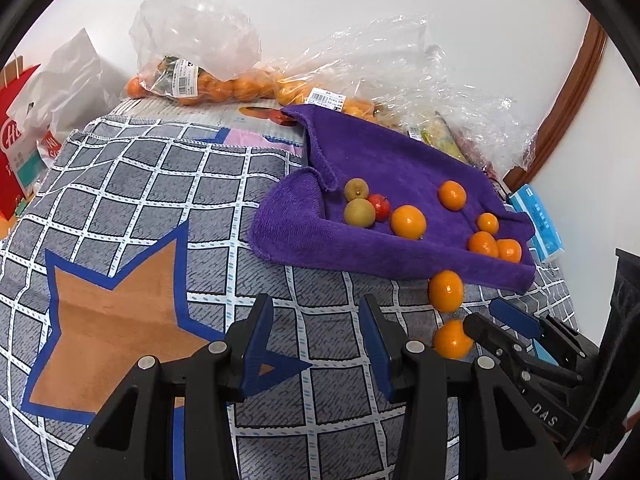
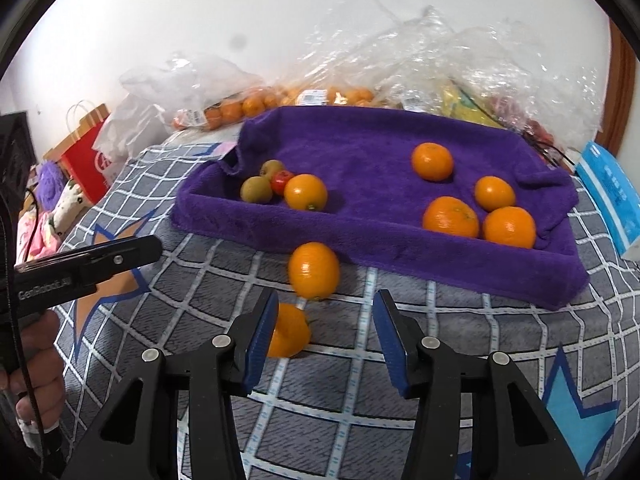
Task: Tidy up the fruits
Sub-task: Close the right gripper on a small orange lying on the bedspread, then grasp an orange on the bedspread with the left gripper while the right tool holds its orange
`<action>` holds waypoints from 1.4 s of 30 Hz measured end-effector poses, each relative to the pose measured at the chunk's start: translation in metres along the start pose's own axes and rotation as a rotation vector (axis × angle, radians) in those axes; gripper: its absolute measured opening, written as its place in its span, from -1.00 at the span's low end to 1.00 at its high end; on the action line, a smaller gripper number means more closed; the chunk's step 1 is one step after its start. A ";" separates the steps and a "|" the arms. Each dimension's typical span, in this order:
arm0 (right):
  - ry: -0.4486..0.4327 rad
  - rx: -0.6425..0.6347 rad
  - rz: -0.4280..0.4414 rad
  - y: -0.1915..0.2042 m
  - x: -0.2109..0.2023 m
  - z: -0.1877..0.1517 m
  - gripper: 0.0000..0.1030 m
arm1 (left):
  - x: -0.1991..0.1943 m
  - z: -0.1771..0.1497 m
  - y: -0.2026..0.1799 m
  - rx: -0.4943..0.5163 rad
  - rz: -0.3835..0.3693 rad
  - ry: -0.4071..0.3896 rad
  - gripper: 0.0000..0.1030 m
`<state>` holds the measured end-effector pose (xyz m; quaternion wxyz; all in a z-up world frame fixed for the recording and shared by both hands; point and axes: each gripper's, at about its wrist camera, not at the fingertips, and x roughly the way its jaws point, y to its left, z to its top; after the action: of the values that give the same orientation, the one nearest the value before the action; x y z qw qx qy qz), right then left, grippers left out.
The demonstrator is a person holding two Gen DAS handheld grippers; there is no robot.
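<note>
Purple towelling forms a shallow tray (image 2: pixel 360 236) with turned-up edges, lying on a grey blanket (image 1: pixel 224 184) checked in white and printed with an orange star (image 1: pixel 112 312) edged in blue. Whether a bed or a worktop lies under the blanket cannot be told.

Inside the tray sit five oranges: one (image 2: pixel 306 192) at the left beside two brownish-green fruits (image 2: pixel 257 189) and a small red fruit (image 2: pixel 281 181), the other four (image 2: pixel 451 217) grouped to the right.

Two more oranges lie on the blanket outside the tray. One (image 2: pixel 314 270) rests just beside the tray's front wall. The other (image 2: pixel 289 336) is nearer, touching the outer side of the right claw (image 2: pixel 326 336)'s left finger, not between the fingers. That claw stands open with nothing in it. The left claw (image 1: pixel 316 344) is likewise open and empty over the blanket; a person's hand (image 2: pixel 34 376) holds its handle.

Readable writing is scarce. The left tool's body carries white lettering that looks like "GenRobot.AI" (image 2: pixel 44 288), and "DAS" (image 1: pixel 545 415) shows on the right tool. A red paper bag (image 1: pixel 16 148) at the far left bears white script starting "Hi". Clear plastic bags (image 1: pixel 192 80) of oranges behind the tray carry white barcode labels (image 1: pixel 326 99) too small to read. A blue packet (image 2: pixel 608 200) at the right has print that is illegible.
</note>
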<state>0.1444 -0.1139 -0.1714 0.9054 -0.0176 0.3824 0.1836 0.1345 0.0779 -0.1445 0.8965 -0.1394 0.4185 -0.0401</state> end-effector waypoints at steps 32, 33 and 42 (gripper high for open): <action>0.006 -0.006 0.021 -0.005 -0.014 -0.016 -0.40 | -0.003 -0.012 -0.004 0.025 0.049 0.036 -0.18; 0.002 0.005 0.018 -0.010 -0.016 -0.017 -0.40 | -0.001 -0.013 -0.006 0.031 0.051 0.042 -0.18; -0.014 0.069 -0.017 -0.043 -0.026 -0.027 -0.40 | 0.011 -0.032 -0.024 0.109 0.115 0.052 -0.15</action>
<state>0.1246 -0.1668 -0.1771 0.9097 0.0119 0.3818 0.1627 0.1185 0.0457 -0.1656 0.8924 -0.0653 0.4462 -0.0150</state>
